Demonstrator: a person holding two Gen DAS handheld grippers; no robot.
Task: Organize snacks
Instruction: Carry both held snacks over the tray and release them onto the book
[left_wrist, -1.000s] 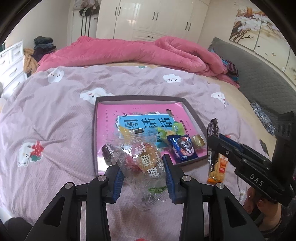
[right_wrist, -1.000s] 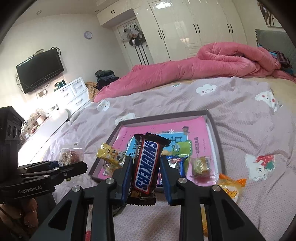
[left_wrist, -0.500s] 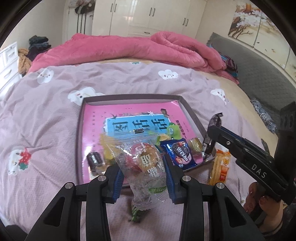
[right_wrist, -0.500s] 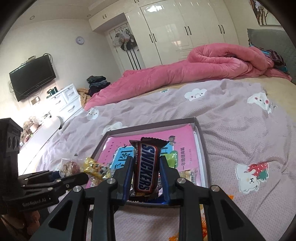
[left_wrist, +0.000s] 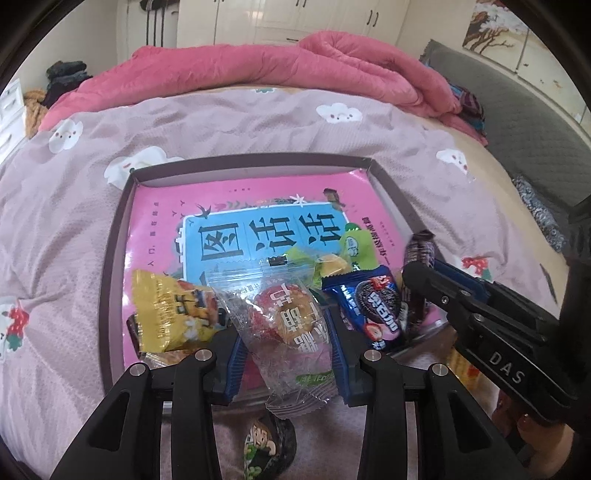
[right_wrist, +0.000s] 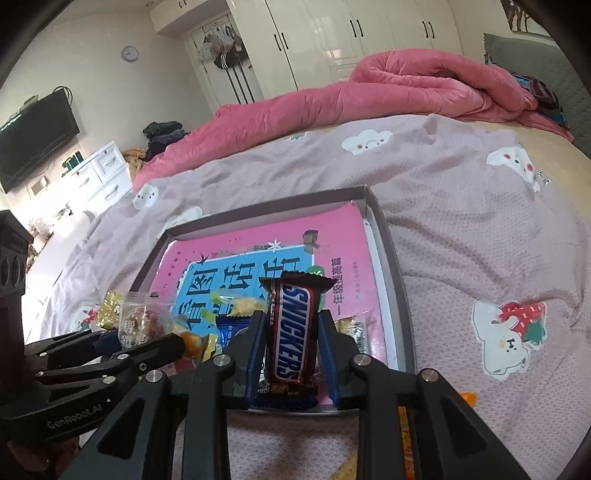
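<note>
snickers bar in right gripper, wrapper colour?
Dark brown wrapper of the Snickers bar, blue lettering on white; clearest in the right wrist view.

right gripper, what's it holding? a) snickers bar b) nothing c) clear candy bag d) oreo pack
a: the right gripper is shut on the snickers bar, held upright over the tray's near edge; the clear candy bag sits in the left gripper.

Bright, soft daylight, glare on the wardrobe doors (right_wrist: 369, 40), fisheye-bent edges, dark vignetted corners.
</note>
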